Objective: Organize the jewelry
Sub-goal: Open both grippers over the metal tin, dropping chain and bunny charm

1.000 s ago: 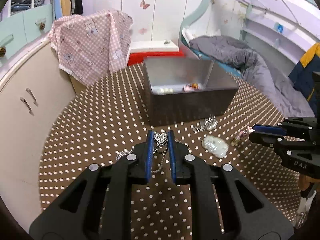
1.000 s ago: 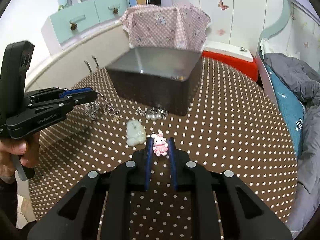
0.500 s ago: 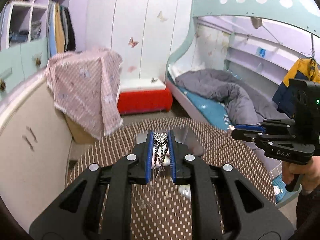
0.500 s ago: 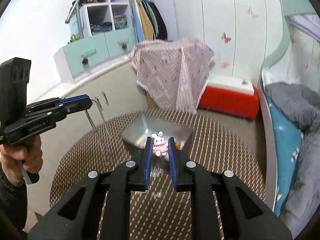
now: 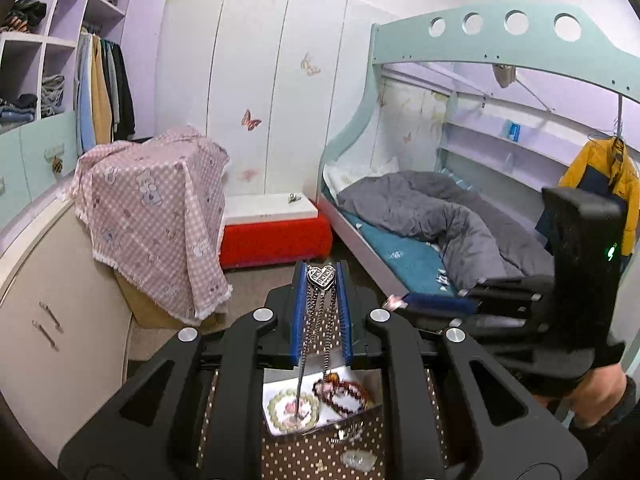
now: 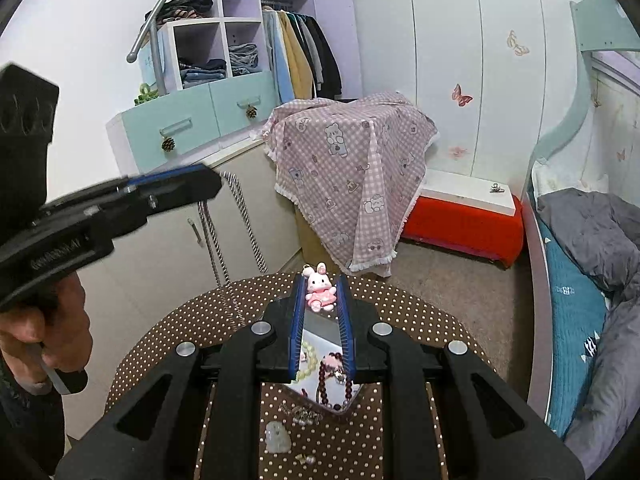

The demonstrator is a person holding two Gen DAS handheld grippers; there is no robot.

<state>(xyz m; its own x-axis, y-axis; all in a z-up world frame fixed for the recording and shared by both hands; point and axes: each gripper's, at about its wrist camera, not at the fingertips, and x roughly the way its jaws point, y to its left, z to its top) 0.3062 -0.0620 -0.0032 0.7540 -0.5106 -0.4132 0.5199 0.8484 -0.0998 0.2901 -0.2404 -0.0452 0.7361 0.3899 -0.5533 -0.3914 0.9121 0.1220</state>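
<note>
My left gripper (image 5: 320, 276) is shut on a silver heart pendant necklace (image 5: 321, 277); its chain (image 5: 308, 344) hangs down into the metal box (image 5: 280, 428) below. My right gripper (image 6: 319, 292) is shut on a pink bunny charm (image 6: 319, 289), also held high above the box (image 6: 316, 336). The box holds a pale bead bracelet (image 5: 294, 406) and a dark red bead bracelet (image 5: 340, 392). The right gripper (image 5: 394, 301) shows in the left wrist view and the left gripper (image 6: 212, 184) with the hanging chain (image 6: 248, 220) in the right wrist view.
The brown polka-dot round table (image 6: 180, 320) bears a pale jade piece (image 6: 277, 436), a silver piece (image 6: 304, 414) and a small gold item (image 6: 306, 458) in front of the box. Cabinet at left, pink-cloth-covered box (image 5: 156, 216), red bench and bunk bed lie beyond.
Both grippers have risen well above the table with their items and moved over the box; the necklace chain now dangles into the box.
</note>
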